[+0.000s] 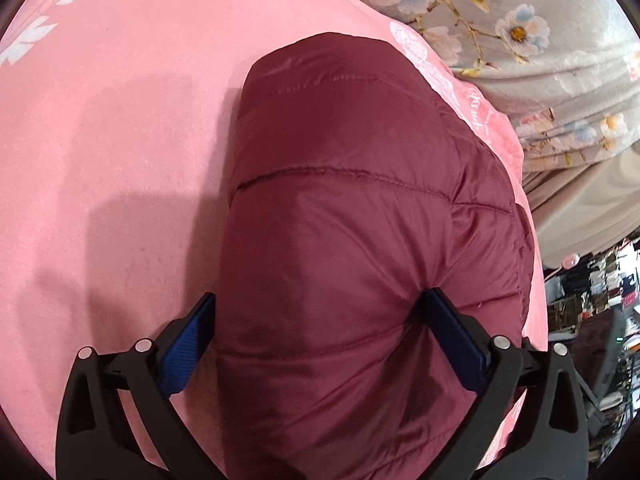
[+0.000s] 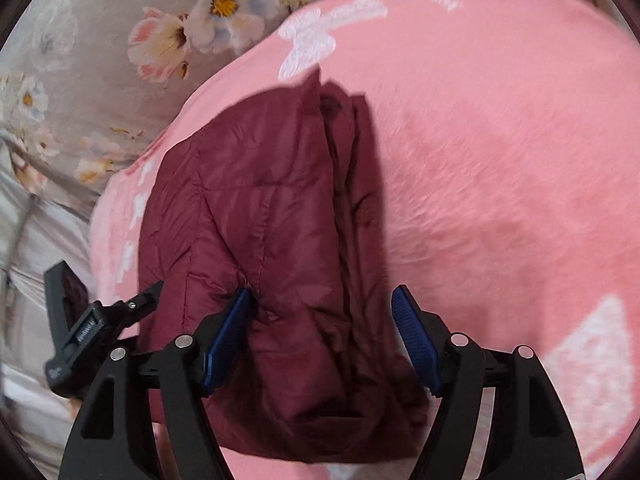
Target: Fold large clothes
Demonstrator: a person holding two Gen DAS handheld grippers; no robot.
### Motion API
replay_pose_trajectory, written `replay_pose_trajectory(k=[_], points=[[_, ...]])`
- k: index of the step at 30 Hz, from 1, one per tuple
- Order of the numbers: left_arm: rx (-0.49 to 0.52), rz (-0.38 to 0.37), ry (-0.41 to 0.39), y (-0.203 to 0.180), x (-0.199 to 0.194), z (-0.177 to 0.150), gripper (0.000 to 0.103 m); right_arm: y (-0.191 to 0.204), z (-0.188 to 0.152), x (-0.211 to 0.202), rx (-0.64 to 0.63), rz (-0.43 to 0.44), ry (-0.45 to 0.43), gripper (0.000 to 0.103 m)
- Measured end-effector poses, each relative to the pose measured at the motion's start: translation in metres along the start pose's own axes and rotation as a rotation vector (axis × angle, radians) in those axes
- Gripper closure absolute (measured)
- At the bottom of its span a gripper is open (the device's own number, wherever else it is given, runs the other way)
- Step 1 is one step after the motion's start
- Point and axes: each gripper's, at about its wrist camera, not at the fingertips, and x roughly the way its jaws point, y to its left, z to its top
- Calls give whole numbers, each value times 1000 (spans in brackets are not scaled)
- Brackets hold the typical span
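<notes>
A maroon quilted puffer jacket (image 1: pixel 352 208) lies folded into a thick bundle on a pink blanket (image 1: pixel 120 160). My left gripper (image 1: pixel 320 312) is open, its blue pads (image 1: pixel 188 344) straddling the near end of the bundle, the right pad pressing into the fabric. In the right wrist view the same jacket (image 2: pixel 264 216) shows stacked folded layers along its right edge. My right gripper (image 2: pixel 320 308) is open too, its left pad (image 2: pixel 228 332) pushing into the jacket, the right pad beside its edge. The left gripper (image 2: pixel 84 328) shows at the left of that view.
The pink blanket (image 2: pixel 500 160) has white butterfly prints and covers a bed. A grey floral sheet (image 1: pixel 540 40) lies beyond it, also in the right wrist view (image 2: pixel 80 80). Cluttered room items (image 1: pixel 600 300) sit past the bed's right edge.
</notes>
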Motion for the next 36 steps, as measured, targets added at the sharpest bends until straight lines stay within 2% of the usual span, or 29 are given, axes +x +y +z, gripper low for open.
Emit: replay_pose_trajectory(k=[2,3,4,5,6,7,9,12,16,22,24,26,27,30,33,36], points=[[11,-3,-4,-2,0,0,7,-9,0,10,51,66,3,33],[23,-13,-8,-5,-2,0,14,-13,-2,11,71,90,-9,37],[36,-9,-15,-7,-5,0,17,-12,-4,10,69,101,-13,54],[47,-3,-21,-10,-8,-1,26,-10,-5,10,68,138,-7,58],[62,-2,-31,-13,-14,-1,36,-9,-7,7,63,141,-13,70],[76,-7,-39,-15,-20,-1,41,-4,-8,1,38,137,-26,77],[96,-36,-56,-20,-33,1,57,4,-11,-16,5,145,-60,81],[152,-92,-102,-34,-64,3,64,24,-18,-43,-54,155,-128,82],[247,-129,-192,-55,-112,5,65,67,-21,-85,-164,150,-255,83],[407,-142,-410,-78,-204,13,64,136,-24,-140,-351,164,-453,83],[456,-130,-479,-80,-231,18,64,182,-25,-159,-463,170,-553,83],[498,-111,-543,-81,-252,25,63,193,-23,-160,-486,173,-575,83],[517,-96,-578,-79,-263,29,63,218,-19,-160,-541,177,-611,83],[552,-55,-648,-65,-281,40,62,239,-12,-148,-582,185,-621,83],[553,-22,-671,-43,-278,56,62,254,-1,-115,-599,200,-601,83],[529,0,-657,-13,-257,80,62,264,6,-76,-610,189,-563,83]])
